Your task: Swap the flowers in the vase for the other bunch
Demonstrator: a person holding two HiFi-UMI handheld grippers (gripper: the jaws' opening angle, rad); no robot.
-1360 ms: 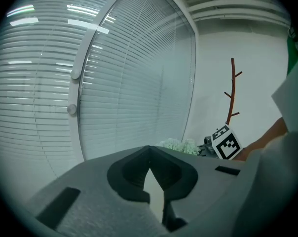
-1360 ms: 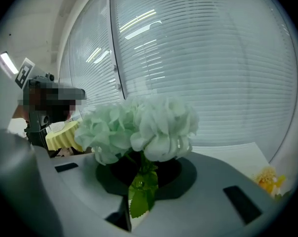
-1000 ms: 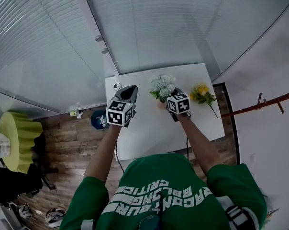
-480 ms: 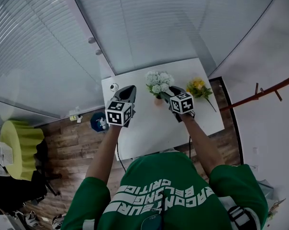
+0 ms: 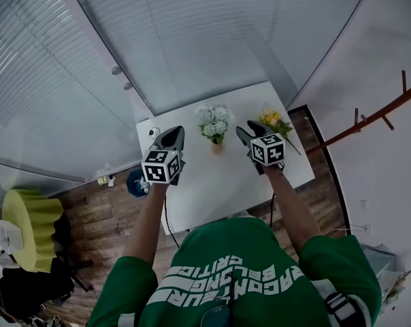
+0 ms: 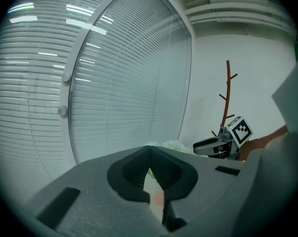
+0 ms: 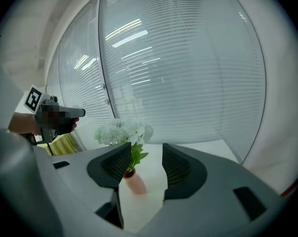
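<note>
green shirt (image 5: pixel 226 278): fills the bottom of the head view, with both forearms reaching out over the table.
left gripper (image 6: pixel 149 149): held above the near left part of the table. Its jaws meet at the tips and nothing is between them.
right gripper (image 7: pixel 145 150): held above the right part of the table, just right of the vase and near the yellow bunch, touching neither. Its jaws have just been opening and stand well apart. They grip nothing, and the vase shows beyond the gap.
table (image 5: pixel 219 182): white, set against the glass wall.
vase (image 5: pixel 218 145): small and pinkish, upright on the table toward its far edge, between the two grippers in the head view.
white flowers (image 5: pixel 213 118): standing in the vase, with pale blooms bunched over green leaves.
yellow bunch (image 5: pixel 272 120): lying on the table near its far right corner, right of the vase and apart from it.
blinds (image 5: pixel 212 33): slatted, behind curved glass beyond the table's far edge.
coat rack (image 5: pixel 375 118): brown and branch-like, by the white wall at the right.
</note>
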